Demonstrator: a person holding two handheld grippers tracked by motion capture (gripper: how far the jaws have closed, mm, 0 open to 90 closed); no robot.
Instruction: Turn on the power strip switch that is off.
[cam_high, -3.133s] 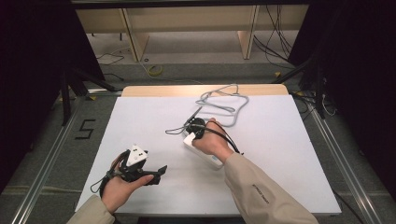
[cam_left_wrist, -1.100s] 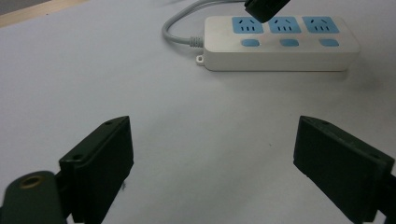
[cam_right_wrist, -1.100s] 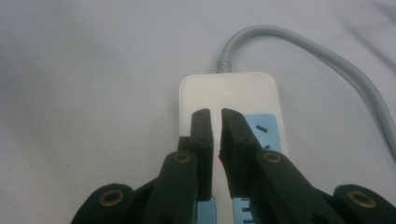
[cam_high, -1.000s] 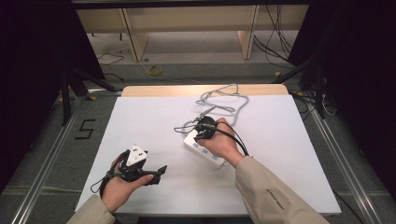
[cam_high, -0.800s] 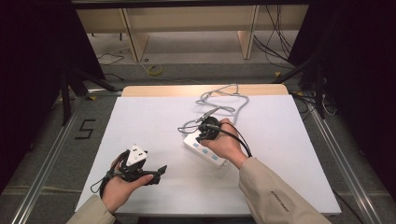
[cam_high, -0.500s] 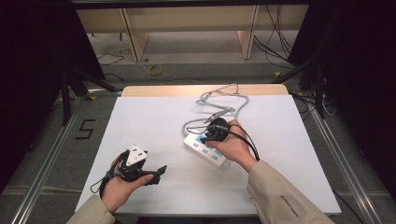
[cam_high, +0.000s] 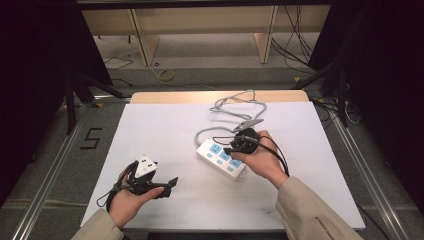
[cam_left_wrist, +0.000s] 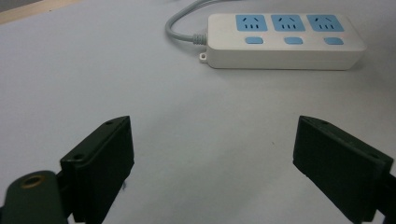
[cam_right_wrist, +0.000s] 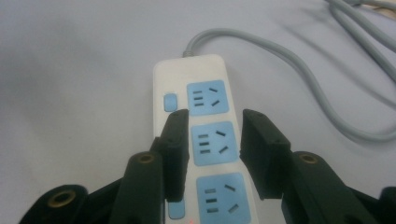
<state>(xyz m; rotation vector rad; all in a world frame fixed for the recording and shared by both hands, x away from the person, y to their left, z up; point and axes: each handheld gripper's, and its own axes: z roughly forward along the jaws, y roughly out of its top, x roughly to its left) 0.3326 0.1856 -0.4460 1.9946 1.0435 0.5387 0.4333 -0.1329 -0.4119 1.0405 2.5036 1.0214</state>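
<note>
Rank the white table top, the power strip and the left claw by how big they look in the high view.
1. white table top
2. power strip and left claw's black body: look alike, so not ranked.

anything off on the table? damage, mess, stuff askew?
Nothing stands out. The white power strip lies flat at an angle on the table, casing looks intact, all three sockets empty. Its grey cord loops loosely toward the far edge. The right gripper hangs over the middle socket; the left gripper is open, off to the side.
</note>
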